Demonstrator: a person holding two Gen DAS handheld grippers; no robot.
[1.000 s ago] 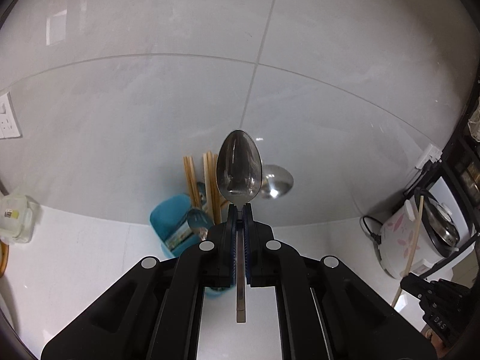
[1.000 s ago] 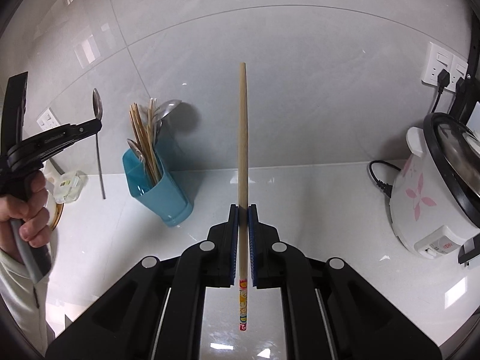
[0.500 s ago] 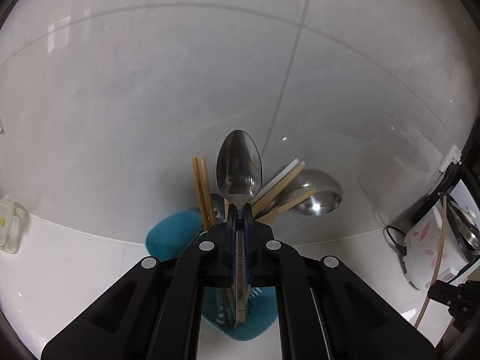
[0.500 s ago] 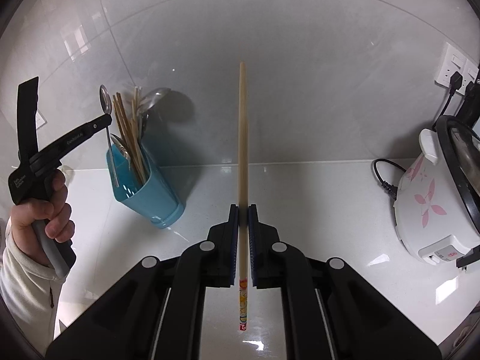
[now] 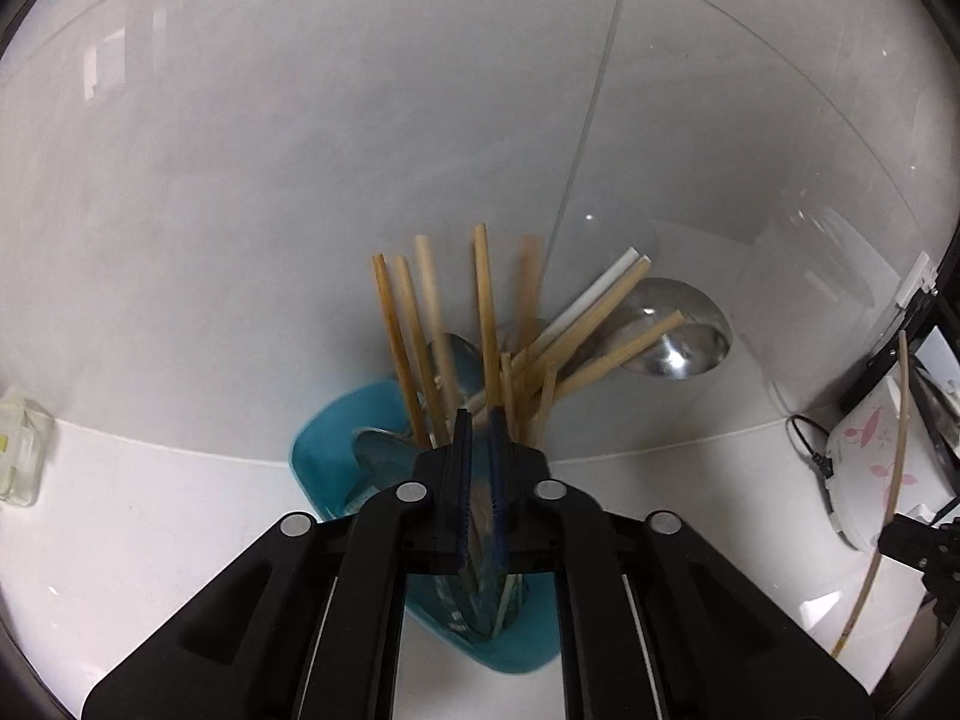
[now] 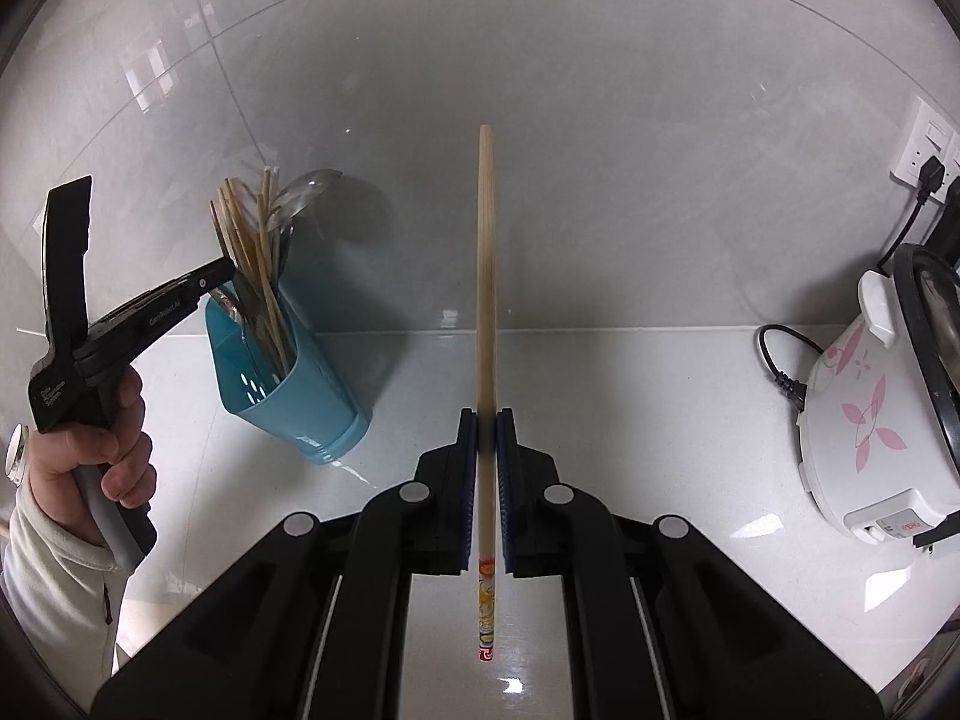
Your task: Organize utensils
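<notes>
A teal utensil holder stands on the white counter by the wall, filled with several wooden chopsticks and a steel ladle. My left gripper hangs right over the holder's mouth with its jaws slightly apart and nothing between the fingertips; a blurred spoon shape shows lower between them, inside the holder. In the right wrist view it touches the holder's rim. My right gripper is shut on a single wooden chopstick, held upright to the right of the holder.
A white rice cooker with pink flowers and a black cord stands at the right. A wall socket is above it. A small clear container sits at the far left on the counter.
My left gripper moved down onto the holder and opened a little; the spoon it held upright has dropped from the fingertips into the holder. The right gripper stayed with its chopstick.
</notes>
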